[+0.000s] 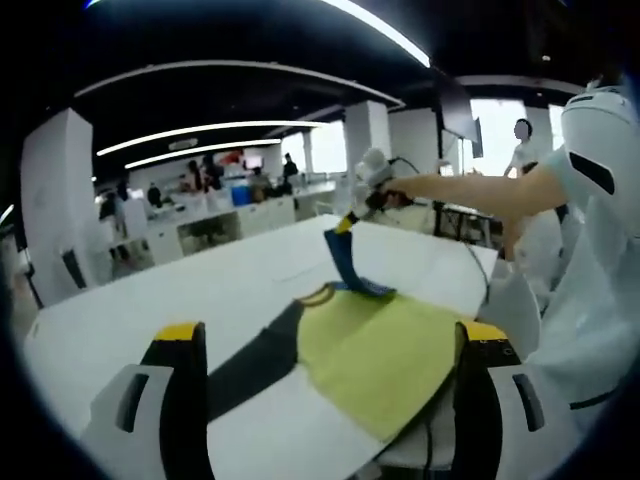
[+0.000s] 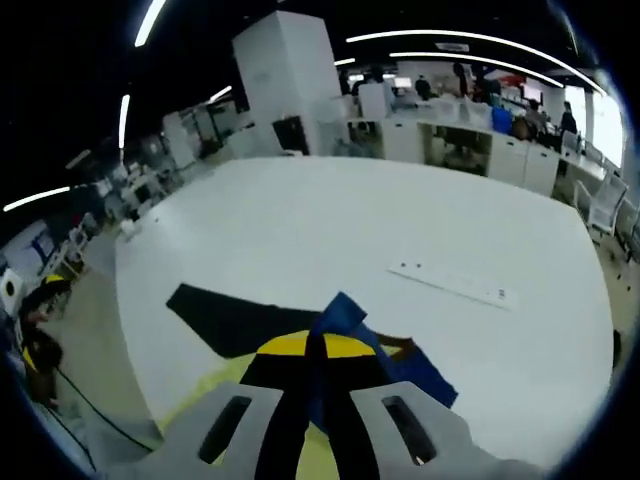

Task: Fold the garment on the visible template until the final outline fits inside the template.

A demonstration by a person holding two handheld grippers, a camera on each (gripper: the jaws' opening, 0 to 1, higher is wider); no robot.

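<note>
A garment lies on the white table, with a yellow-green body, a dark sleeve spread flat and a blue sleeve. My right gripper, held by a person's hand, is shut on the blue sleeve and holds it up off the table. In the right gripper view the blue sleeve sits pinched in my right gripper, with the dark sleeve flat beyond it. My left gripper is open, its jaws wide apart over the garment's near edge.
A person in white stands at the table's right side. A thin white strip lies on the tabletop beyond the garment. Desks, white pillars and other people fill the room behind the table.
</note>
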